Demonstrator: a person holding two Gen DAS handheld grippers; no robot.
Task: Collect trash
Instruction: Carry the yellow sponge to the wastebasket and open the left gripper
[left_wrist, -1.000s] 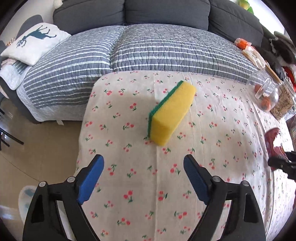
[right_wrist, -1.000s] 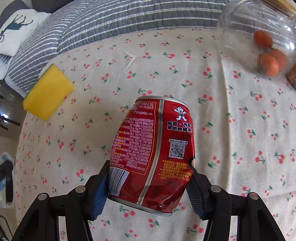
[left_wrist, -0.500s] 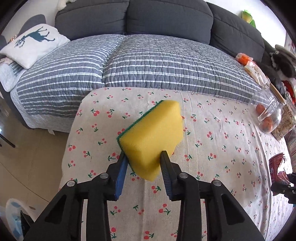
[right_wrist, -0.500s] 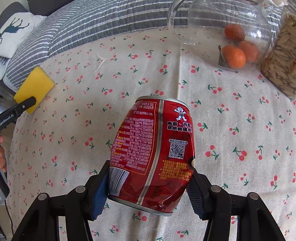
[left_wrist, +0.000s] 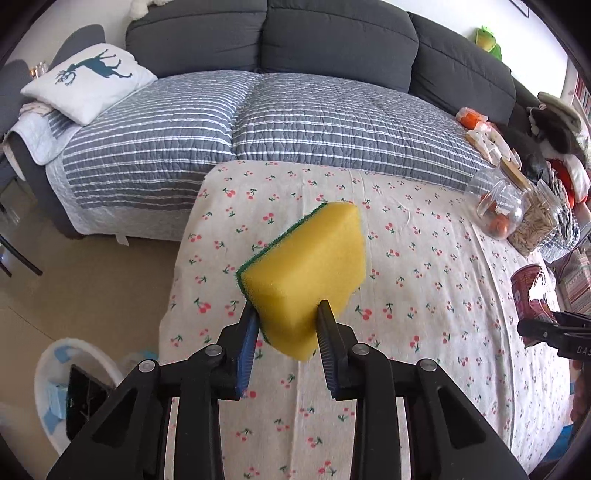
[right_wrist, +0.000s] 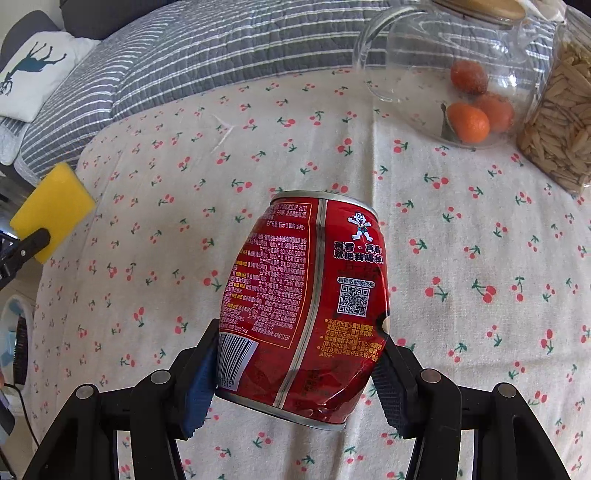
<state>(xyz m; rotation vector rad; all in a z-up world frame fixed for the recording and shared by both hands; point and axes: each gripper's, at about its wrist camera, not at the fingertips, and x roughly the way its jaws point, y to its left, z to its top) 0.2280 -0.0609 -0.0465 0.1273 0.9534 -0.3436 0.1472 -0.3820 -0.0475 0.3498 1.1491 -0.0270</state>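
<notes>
L gripper (left_wrist: 286, 317) is now clamped on the yellow foam sponge w/ green scrub backing (left_wrist: 306, 273); 1 s ago its jaws were wide open w/ the sponge lying on the cloth. The sponge is now lifted clear of the cherry-print tablecloth (left_wrist: 424, 295), so pickup looks done and the carry to a bin is prob next. Its long axis runs fwd and up-right from the jaws, green face to the left.

R gripper (right_wrist: 295, 362) stays shut on the dented red drink can (right_wrist: 306, 302), held above the cloth, silver rim pointing away, axis leaning slightly left.

White bin w/ blue liner (left_wrist: 70, 373) sits on the floor, lower left.
</notes>
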